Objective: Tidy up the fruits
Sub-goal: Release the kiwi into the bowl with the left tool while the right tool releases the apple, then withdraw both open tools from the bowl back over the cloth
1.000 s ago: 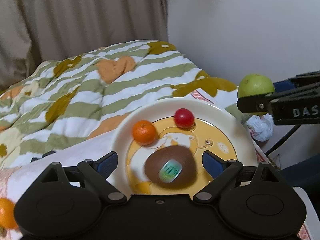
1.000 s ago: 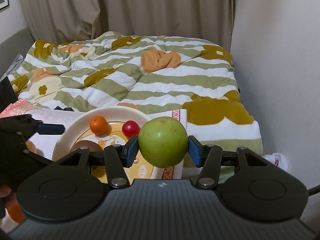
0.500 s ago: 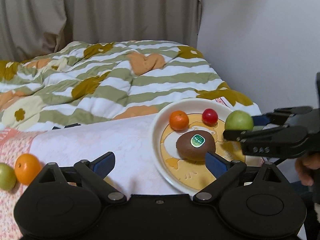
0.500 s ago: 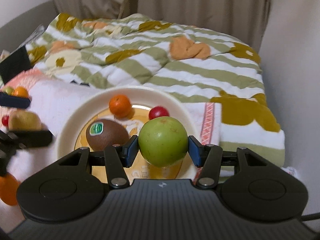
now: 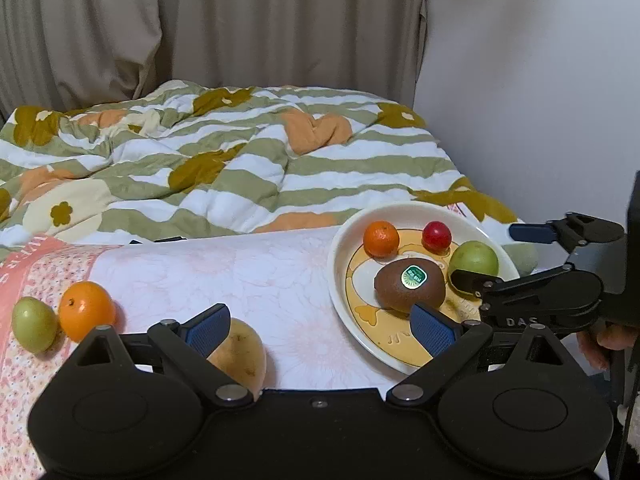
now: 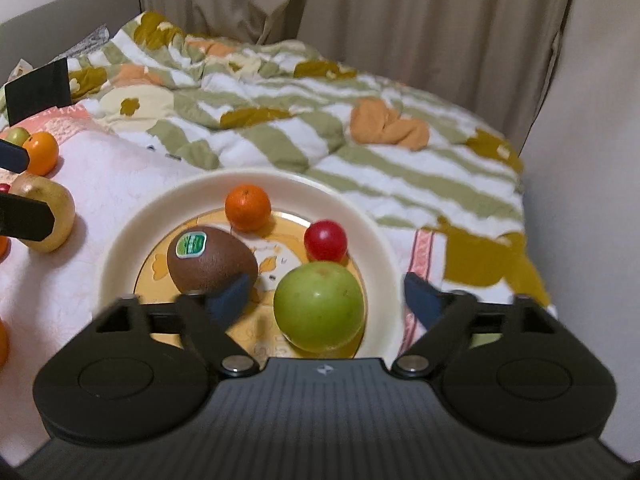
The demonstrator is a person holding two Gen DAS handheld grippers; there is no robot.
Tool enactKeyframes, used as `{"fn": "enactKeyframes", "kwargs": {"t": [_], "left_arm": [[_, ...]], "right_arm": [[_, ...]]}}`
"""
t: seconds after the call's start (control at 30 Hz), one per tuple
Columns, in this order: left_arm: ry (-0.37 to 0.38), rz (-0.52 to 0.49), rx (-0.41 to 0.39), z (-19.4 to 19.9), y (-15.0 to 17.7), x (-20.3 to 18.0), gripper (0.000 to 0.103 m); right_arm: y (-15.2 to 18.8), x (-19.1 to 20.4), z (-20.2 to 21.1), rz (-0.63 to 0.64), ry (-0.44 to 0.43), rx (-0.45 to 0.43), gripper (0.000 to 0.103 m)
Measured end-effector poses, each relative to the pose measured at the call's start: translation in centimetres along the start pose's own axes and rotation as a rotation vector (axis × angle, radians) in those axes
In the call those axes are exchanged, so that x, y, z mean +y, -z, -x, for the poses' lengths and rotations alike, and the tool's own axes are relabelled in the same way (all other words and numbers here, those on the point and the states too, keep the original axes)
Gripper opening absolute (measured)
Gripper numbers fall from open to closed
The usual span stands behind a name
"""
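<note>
Green apple low in frame on plate, loose between right gripper, jaws just sprung wide, touching neither pad.

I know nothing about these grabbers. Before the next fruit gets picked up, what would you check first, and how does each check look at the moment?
1. Green apple resting on the plate: ok.
2. Right gripper has just been opening, pads clear of the apple: ok.
3. Left gripper open and empty: ok.
4. Yellow fruit beside its left finger, not yet between the fingers: not ok.
5. Room left on the plate near the kiwi: ok.
6. Apple fully settled, not rolling: cannot tell.
</note>
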State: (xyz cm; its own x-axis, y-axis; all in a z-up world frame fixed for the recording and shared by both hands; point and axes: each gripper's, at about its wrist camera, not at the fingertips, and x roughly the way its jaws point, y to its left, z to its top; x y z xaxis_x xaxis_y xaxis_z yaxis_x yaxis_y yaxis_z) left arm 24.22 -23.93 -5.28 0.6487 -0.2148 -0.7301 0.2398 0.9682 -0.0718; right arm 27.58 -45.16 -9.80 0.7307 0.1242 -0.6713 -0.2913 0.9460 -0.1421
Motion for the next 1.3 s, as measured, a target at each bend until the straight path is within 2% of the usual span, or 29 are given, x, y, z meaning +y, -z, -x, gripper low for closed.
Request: {"fn": "enactKeyframes", "kwargs": {"t": [0.3, 0.57, 0.83, 1.3], "left_arm": [[-0.018, 0.017, -0.05, 3.1, 0.6, 0.0, 0.099], [-0.034, 0.058, -0.129, 7.4, 1.7, 0.6, 0.099], [-0.098, 0.085, -0.197, 12.5, 4.0, 1.7, 0.1], [-0.233, 0.089, -0.247, 18.9, 6.8, 6.1, 0.1]], "right_arm": [[-0.5, -0.3, 3.5, -0.074, -0.005, -0.009, 0.103], [-1.1, 0.4, 8.2, -0.094, 0.008, -0.029, 0.103], [-1.4, 2.0, 12.2, -0.108, -0.002, -0.059, 0.103], [-2.0, 6.1, 17.2, -0.142, -0.023, -0.098, 0.103]]}}
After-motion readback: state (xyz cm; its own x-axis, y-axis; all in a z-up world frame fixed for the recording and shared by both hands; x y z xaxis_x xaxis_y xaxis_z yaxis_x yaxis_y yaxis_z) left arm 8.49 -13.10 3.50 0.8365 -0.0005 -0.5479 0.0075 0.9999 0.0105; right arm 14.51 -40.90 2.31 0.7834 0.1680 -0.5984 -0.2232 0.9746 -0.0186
